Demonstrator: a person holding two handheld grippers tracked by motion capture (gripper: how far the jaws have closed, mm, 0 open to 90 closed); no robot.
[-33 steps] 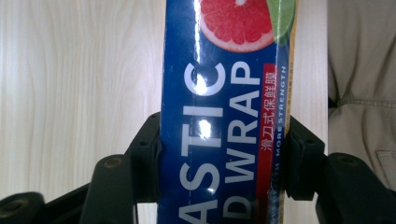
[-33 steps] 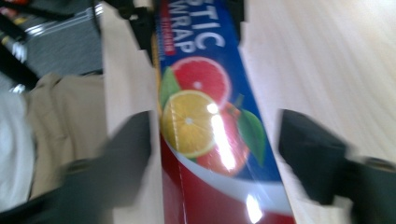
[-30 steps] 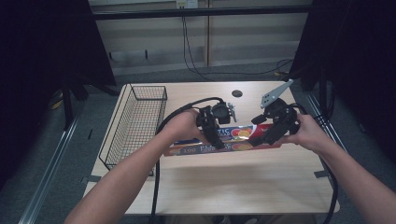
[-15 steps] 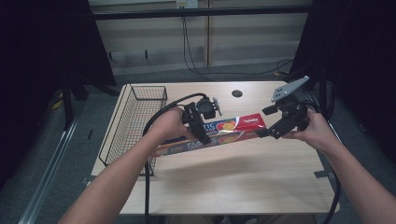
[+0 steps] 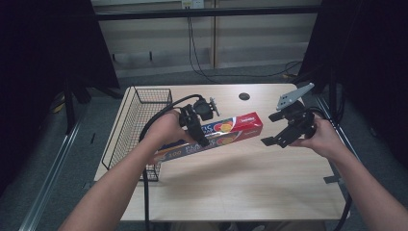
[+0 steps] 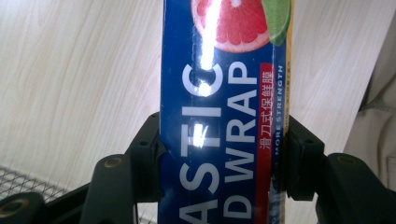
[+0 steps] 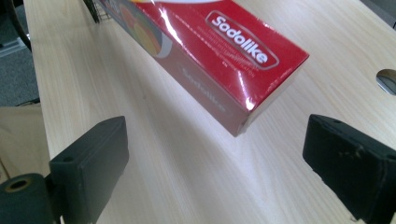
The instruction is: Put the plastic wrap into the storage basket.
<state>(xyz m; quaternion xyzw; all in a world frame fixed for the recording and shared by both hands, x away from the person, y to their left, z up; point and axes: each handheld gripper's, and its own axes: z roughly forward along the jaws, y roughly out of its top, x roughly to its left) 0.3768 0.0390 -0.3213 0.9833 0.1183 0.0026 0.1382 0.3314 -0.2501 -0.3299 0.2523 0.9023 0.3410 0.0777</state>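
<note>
Two grippers work over a pale wooden table (image 5: 250,183) in the high view: the left gripper (image 5: 196,126) is clamped across the middle of a long plastic wrap box (image 5: 226,132), which hangs tilted above the tabletop between the hands, its red end toward the right gripper (image 5: 281,137), whose jaws stand apart with nothing between them. A wire basket (image 5: 139,125) sits on the table's left part, just beyond the box's blue end; the box appears bound for it, so the lift looks done and the placing is left. Dark curtains flank the table, cables trail along the grey floor behind, and a round cable port (image 5: 244,96) marks the far edge.

From the left gripper view, both black pads press the sides of the box (image 6: 224,140), blue with white lettering, above the wood grain; basket mesh (image 6: 28,184) shows at lower left.

From the right gripper view, the box's red end (image 7: 219,70) floats clear of the table, just ahead of the wide-spread, empty jaws.
</note>
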